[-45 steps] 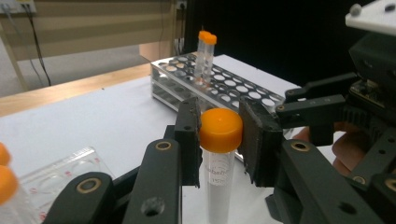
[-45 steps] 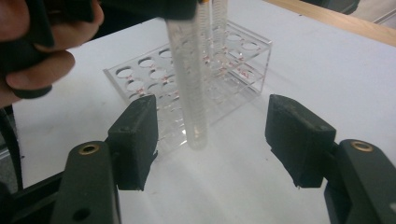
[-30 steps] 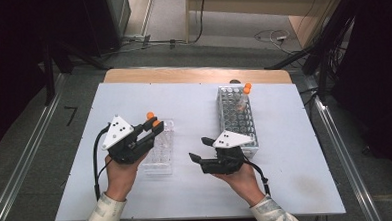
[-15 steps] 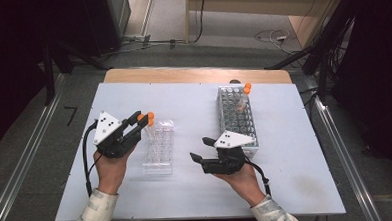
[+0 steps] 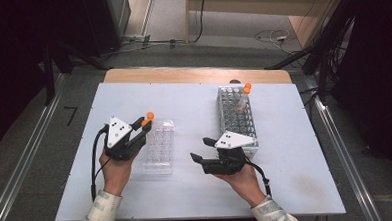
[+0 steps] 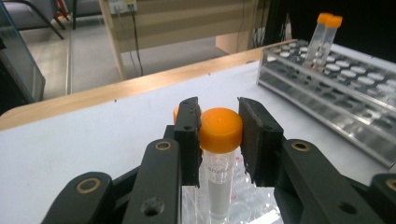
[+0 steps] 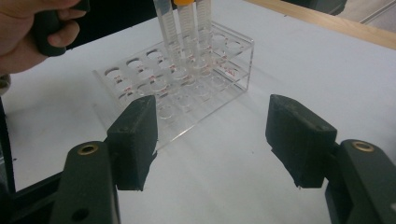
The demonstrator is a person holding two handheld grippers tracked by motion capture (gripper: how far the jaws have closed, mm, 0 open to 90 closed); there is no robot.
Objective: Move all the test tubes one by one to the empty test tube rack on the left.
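Observation:
My left gripper point(image 5: 142, 127) is shut on the orange cap of a clear tube point(image 6: 219, 133), which hangs upright over the far end of a clear plastic rack point(image 5: 158, 151). A second orange cap point(image 5: 149, 115) shows just behind the held one. In the right gripper view, clear tubes point(image 7: 187, 37) rise from the clear rack point(image 7: 154, 88) at its far end, with the left hand point(image 7: 28, 28) above them. My right gripper point(image 5: 199, 149) stands open and empty on the table, pointing at that rack.
A metal rack point(image 5: 237, 116) with many holes stands at the right rear, holding two orange-capped tubes point(image 5: 246, 88) at its far end. The white table top point(image 5: 183, 98) has a wooden strip along its far edge. Dark floor and cables lie beyond.
The left hand swung out to the left, then came back toward the clear rack and sank a little, still gripping the tube. The right hand has not moved.

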